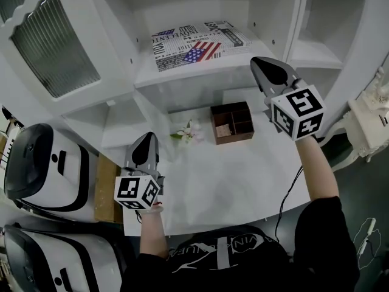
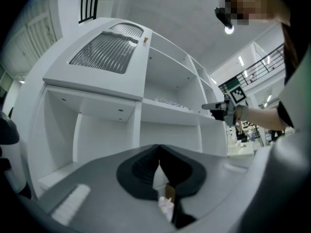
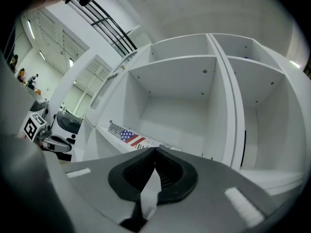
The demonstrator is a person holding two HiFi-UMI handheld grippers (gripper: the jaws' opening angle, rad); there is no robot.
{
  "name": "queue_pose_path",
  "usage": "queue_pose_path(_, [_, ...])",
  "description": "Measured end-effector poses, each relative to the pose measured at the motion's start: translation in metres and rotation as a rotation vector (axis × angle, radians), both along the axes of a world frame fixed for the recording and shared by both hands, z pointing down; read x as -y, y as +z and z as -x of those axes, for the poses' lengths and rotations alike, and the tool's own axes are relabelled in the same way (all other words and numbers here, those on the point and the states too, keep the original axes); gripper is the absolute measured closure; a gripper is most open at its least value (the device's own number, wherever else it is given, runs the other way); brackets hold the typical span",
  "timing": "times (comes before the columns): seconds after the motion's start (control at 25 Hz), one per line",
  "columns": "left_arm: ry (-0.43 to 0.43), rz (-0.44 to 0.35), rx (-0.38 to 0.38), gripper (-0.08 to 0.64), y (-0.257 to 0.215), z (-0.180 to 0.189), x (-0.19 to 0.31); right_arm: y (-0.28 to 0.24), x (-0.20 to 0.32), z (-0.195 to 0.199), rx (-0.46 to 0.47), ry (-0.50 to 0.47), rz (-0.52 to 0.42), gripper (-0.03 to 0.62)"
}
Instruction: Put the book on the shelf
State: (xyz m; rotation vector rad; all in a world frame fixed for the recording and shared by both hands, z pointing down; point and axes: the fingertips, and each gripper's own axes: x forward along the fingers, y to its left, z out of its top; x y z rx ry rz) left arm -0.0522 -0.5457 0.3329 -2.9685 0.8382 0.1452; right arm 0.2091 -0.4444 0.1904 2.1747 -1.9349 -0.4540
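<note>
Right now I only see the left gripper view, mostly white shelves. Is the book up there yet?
Observer: Yes. The book, flag on its cover, lies flat on a shelf board.
Operator: Is the far gripper holding something?
Observer: No. The right gripper has its jaws shut on nothing.
Operator: What's the brown thing below?
Observer: A brown box split into compartments, on the white table beside a small flower.
</note>
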Motion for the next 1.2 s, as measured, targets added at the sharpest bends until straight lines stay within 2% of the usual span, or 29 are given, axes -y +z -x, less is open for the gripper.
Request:
queue_pose_path(0.2, [-0.013,-0.024,0.007,0.560,-0.003,0.007,0.000,0.015,-0.013,0.002,0.018,0.010,-0.057,0.588])
queue_pose_path(0.4, [-0.034,-0.046,0.013,0.560,-0.004,0.010,-0.001,0.038,-0.020,-0.003,0.096,0.026,-0.083,0.586])
queue_pose_path(0.56, [-0.047,-0.052,0.014,0.560,-0.001,0.011,-0.001,0.063,-0.023,-0.003,0.165,0.011,-0.081,0.584])
queue_pose_path(0.8, [-0.064,-0.044,0.019,0.560,0.005,0.011,-0.002,0.086,-0.025,0.009,0.211,-0.034,-0.086,0.584])
queue_pose_path(1.2, [-0.110,-0.093,0.030,0.560,0.012,0.017,-0.007,0.121,-0.037,0.005,0.306,-0.019,-0.072,0.584])
